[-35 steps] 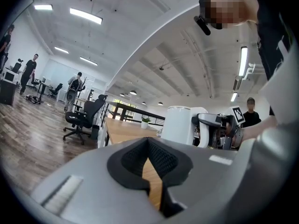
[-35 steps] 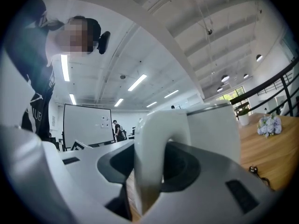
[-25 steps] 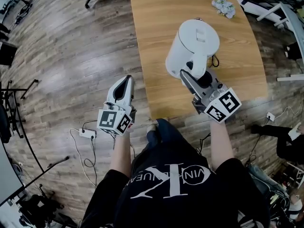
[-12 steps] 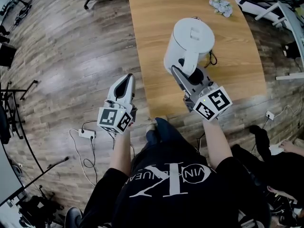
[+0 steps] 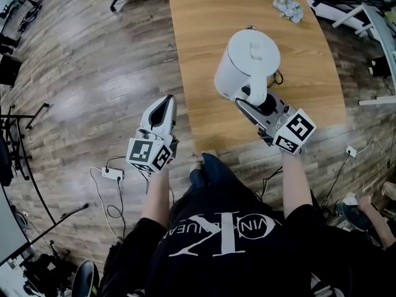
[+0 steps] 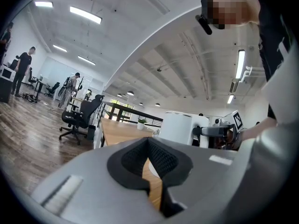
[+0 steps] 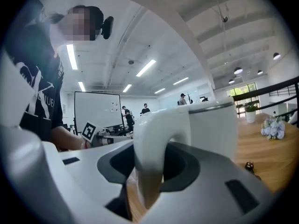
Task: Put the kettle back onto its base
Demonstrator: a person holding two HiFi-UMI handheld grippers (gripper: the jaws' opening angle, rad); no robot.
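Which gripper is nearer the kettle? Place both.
Right. The right gripper clamps the kettle by its handle above the table; the left gripper hangs off the table's edge, clear of the kettle.

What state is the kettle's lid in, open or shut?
Shut. In the head view the lid lies flat and flush in the round top of the kettle, with no gap showing.

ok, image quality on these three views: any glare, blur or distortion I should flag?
Head view: sharp, evenly lit, soft glare patch on the wood floor, table edges bowed. Left gripper view: strong fisheye, dark corners, ceiling strip lights blown out. Right gripper view: same fisheye, kettle handle between the jaws close and soft.
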